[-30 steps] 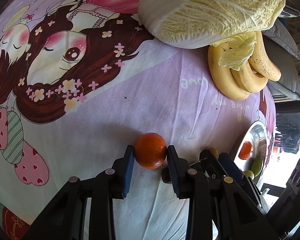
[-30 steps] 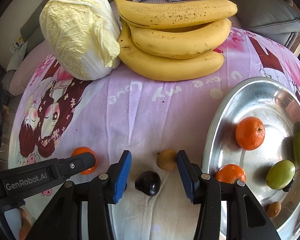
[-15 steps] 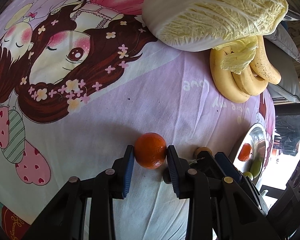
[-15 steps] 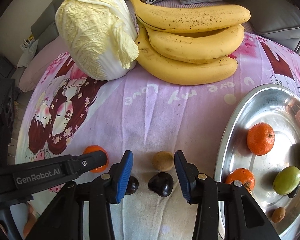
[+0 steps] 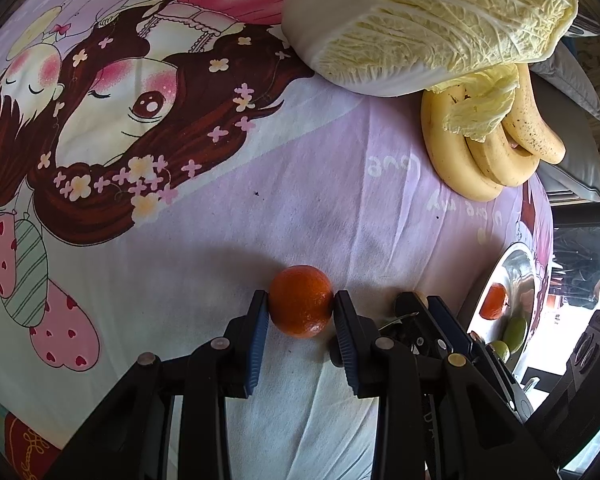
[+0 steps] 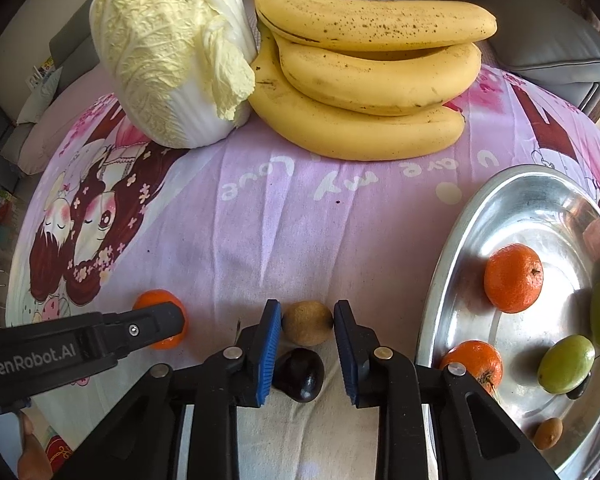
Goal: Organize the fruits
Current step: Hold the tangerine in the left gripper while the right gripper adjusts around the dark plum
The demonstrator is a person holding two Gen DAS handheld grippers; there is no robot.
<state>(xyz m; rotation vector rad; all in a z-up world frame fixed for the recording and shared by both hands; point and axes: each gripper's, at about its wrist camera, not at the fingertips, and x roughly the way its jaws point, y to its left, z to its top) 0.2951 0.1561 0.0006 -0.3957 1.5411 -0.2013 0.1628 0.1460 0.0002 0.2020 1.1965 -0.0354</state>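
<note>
My left gripper (image 5: 301,307) is shut on an orange mandarin (image 5: 301,301) that rests on the printed cloth; it also shows in the right wrist view (image 6: 160,322). My right gripper (image 6: 307,318) has its blue pads on both sides of a small brown fruit (image 6: 307,322), seemingly touching it. A dark plum-like fruit (image 6: 298,374) lies just behind, between the fingers. The steel tray (image 6: 452,264) at right holds two mandarins (image 6: 513,277), green fruits (image 6: 566,364) and a small brown fruit (image 6: 548,433).
A napa cabbage (image 6: 172,52) and a bunch of bananas (image 6: 364,80) lie at the far side of the cloth. Grey cushions (image 6: 552,40) sit behind them. The left gripper's arm (image 6: 76,348) crosses the lower left of the right wrist view.
My right gripper has moved forward past the dark fruit and narrowed around the small brown fruit. My left gripper stays shut on the mandarin, barely moved.
</note>
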